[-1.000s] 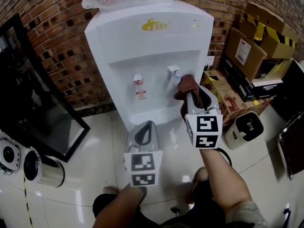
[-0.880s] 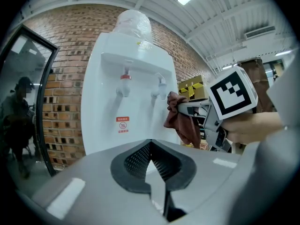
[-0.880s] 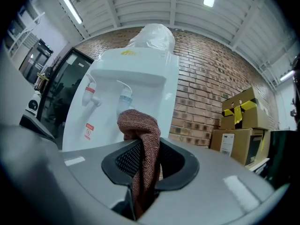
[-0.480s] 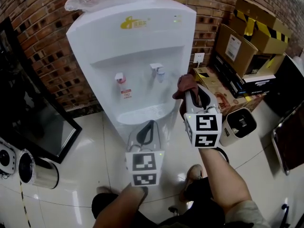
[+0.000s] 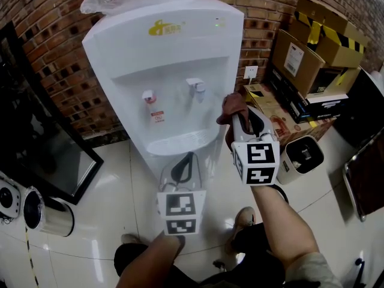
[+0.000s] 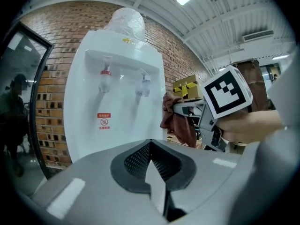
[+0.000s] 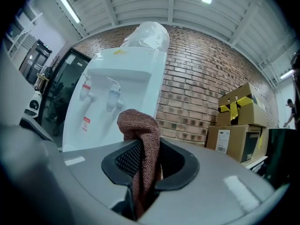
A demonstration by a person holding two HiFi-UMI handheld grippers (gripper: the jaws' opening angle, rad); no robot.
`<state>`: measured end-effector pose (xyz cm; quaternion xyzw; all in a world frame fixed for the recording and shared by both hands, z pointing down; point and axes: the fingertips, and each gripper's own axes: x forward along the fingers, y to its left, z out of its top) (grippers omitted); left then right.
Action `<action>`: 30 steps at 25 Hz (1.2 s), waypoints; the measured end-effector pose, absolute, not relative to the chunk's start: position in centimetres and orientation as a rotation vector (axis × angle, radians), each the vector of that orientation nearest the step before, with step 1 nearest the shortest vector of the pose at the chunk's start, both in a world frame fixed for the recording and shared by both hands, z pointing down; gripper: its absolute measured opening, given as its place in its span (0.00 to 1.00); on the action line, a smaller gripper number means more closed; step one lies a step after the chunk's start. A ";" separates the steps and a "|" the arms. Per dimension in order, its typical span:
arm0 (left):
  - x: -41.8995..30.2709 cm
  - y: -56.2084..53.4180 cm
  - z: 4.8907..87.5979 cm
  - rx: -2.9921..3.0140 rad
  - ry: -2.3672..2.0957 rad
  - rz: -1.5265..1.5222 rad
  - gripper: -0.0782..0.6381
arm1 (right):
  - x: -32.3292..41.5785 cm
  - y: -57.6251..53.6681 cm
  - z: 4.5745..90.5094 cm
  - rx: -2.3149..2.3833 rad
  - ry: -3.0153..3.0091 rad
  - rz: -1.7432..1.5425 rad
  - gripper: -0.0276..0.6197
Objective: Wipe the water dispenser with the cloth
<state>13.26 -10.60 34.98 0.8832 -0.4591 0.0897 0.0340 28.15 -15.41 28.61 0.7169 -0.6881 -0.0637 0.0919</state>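
**Cloth poised at the dispenser's right edge, stroke awaited**

Nearest in, the left gripper is carried low and idle. Its jaws are pressed together and nothing is caught between them.

Just to its right and a little further forward, the right gripper is held level. The brown cloth is pinched between its jaws, with a folded hump bulging past the tips and the rest trailing back through the gap.

Ahead of that gripper and to its left, the white water dispenser is presented front-on. The cloth is placed right beside the dispenser's right-hand edge, about level with the tap recess. Whether fabric and plastic are touching cannot be told from any view.

The blue tap and red tap are found further left of the cloth, with the drip tray below them. Beyond, a brick wall is seen behind the dispenser, and cardboard boxes are stacked off to the right gripper's right.

The wiping step is judged to be in hand. How much of the casing has been covered cannot be read. For the next move, the hump would need to be pressed onto the panel and drawn along it. The pinch should be kept tight so the cloth is not dragged free, and the taps skirted rather than knocked.
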 end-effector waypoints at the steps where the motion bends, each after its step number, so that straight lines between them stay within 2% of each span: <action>1: 13.1 -10.6 35.0 2.718 -1.417 0.279 0.11 | 27.9 -15.3 28.3 2.130 -2.055 -0.196 0.19; 9: 9.2 -10.3 34.0 2.705 -1.493 0.289 0.11 | 22.5 -14.0 26.6 2.053 -2.178 -0.268 0.19; 17: 0.8 -11.1 32.1 2.596 -1.699 0.256 0.11 | 11.7 -13.8 27.7 1.805 -2.367 -0.331 0.19; 25: -6.2 -12.3 32.0 2.480 -1.848 0.259 0.11 | 1.3 -15.0 31.1 1.536 -2.504 -0.336 0.19; 30: -7.1 -13.1 31.9 2.490 -1.821 0.249 0.11 | -1.1 -16.4 33.4 1.477 -2.477 -0.338 0.19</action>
